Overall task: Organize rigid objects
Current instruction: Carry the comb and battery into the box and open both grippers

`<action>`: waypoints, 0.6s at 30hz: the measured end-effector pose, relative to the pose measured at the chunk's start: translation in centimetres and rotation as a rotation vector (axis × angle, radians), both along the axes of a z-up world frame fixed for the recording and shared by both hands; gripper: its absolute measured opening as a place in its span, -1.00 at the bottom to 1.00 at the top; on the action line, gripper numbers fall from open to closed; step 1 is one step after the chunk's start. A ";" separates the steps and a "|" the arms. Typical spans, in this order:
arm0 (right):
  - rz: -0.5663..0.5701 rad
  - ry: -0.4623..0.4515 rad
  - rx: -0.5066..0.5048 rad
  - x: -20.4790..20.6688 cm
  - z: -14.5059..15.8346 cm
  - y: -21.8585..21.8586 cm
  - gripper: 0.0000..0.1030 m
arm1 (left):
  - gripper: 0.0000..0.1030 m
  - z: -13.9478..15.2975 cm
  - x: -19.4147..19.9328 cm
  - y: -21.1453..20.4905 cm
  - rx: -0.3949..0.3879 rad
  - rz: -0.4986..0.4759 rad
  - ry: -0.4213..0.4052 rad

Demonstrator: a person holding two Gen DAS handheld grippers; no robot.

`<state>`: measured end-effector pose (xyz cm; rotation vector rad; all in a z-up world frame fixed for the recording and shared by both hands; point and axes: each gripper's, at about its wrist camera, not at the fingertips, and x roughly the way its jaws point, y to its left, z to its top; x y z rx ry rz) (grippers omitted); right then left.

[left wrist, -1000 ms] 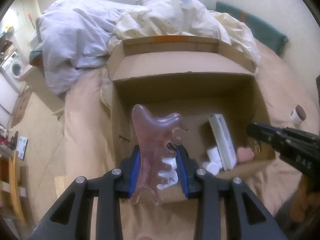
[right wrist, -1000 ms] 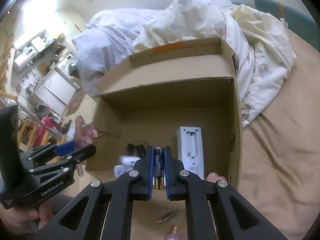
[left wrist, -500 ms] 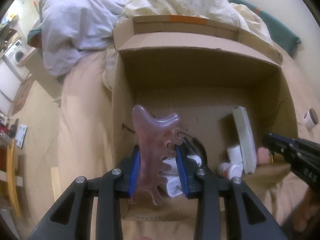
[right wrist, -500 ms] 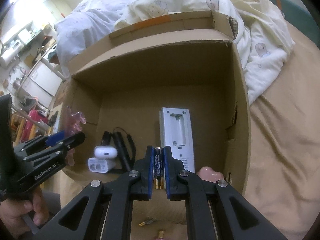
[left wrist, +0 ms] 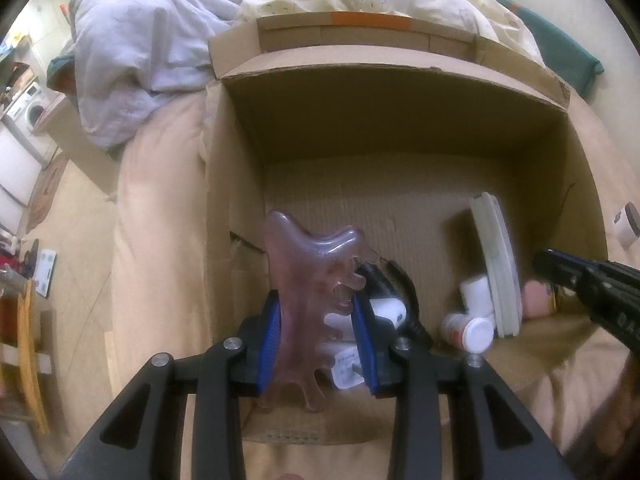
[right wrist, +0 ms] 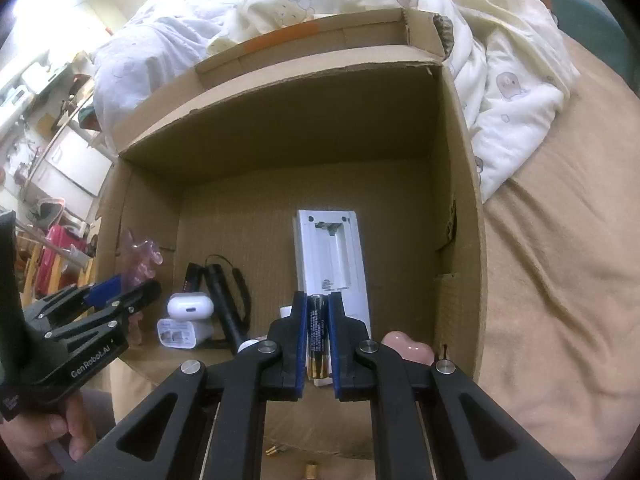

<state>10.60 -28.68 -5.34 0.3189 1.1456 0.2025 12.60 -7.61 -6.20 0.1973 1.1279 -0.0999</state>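
My left gripper (left wrist: 318,316) is shut on a translucent pink comb-shaped scraper (left wrist: 312,276) and holds it over the near left part of an open cardboard box (left wrist: 400,108). It also shows in the right wrist view (right wrist: 132,280). My right gripper (right wrist: 318,320) is shut on a black and gold battery (right wrist: 318,336), upright, over the box's near edge above a white remote (right wrist: 332,256) with its battery bay open. The right gripper shows at the right of the left wrist view (left wrist: 552,264).
The box (right wrist: 280,128) holds a white earbud case (right wrist: 190,306), a white charger (right wrist: 178,332), a black corded item (right wrist: 224,296), small white bottles (left wrist: 476,320) and a pink soft thing (right wrist: 408,346). Bedding (right wrist: 500,64) lies behind. A small jar (left wrist: 626,224) sits on the bed.
Both grippers have moved forward and down toward the box, so its inside fills more of each view. Both grips are unchanged.
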 end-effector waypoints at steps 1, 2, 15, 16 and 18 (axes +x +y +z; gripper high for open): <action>0.000 0.000 0.000 -0.1 0.0 0.0 -0.79 | -0.39 0.0 0.1 0.0 -0.001 0.001 0.000; 0.000 -0.001 -0.002 -0.1 0.0 0.0 -0.79 | -0.39 -0.1 0.1 0.0 -0.002 0.001 -0.001; -0.036 -0.049 0.049 -0.2 0.7 -0.7 -0.64 | 0.46 1.4 -0.8 -1.1 0.000 -0.032 -0.061; -0.039 -0.052 0.051 -0.2 0.8 -0.7 -0.43 | 0.57 1.6 -1.0 -1.2 -0.009 -0.040 -0.073; -0.049 -0.064 0.060 -0.3 1.0 -0.8 0.14 | 0.62 1.9 -1.1 -1.4 -0.013 -0.043 -0.080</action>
